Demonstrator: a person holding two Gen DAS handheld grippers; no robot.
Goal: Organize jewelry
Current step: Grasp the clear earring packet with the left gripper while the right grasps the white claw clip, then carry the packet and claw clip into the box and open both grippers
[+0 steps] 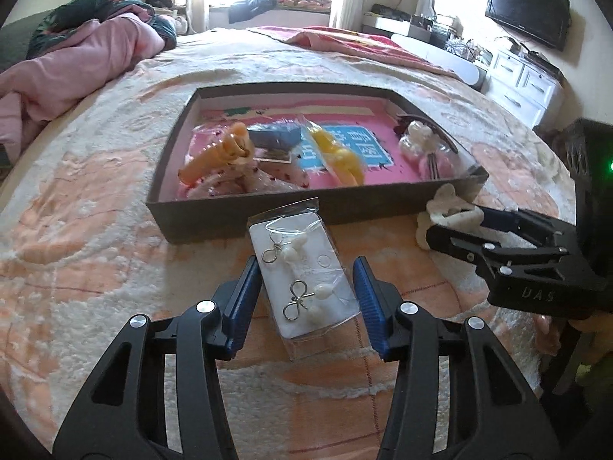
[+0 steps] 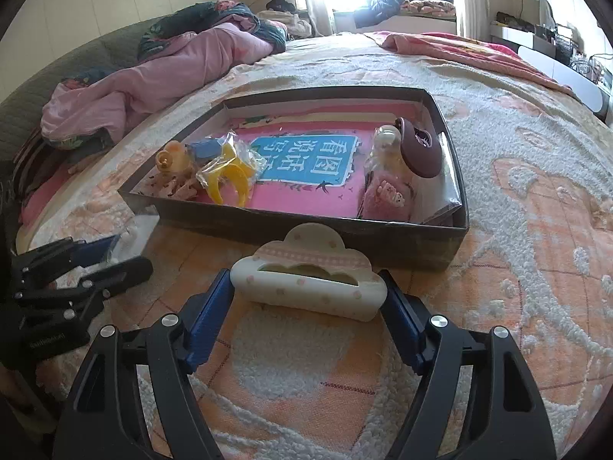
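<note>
Right wrist view: left tool (image 2: 115, 253) cut off, earring packet hidden.

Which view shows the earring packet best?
Left wrist: the earring packet fills the centre between the left gripper fingers, both earrings clear. Right wrist shows only a sliver of it beside that gripper.

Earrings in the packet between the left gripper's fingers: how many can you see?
2. One earring lies at the far end of the clear packet, toward the box; the other earring lies nearer the left gripper. Nothing seems hidden behind the white card.
</note>
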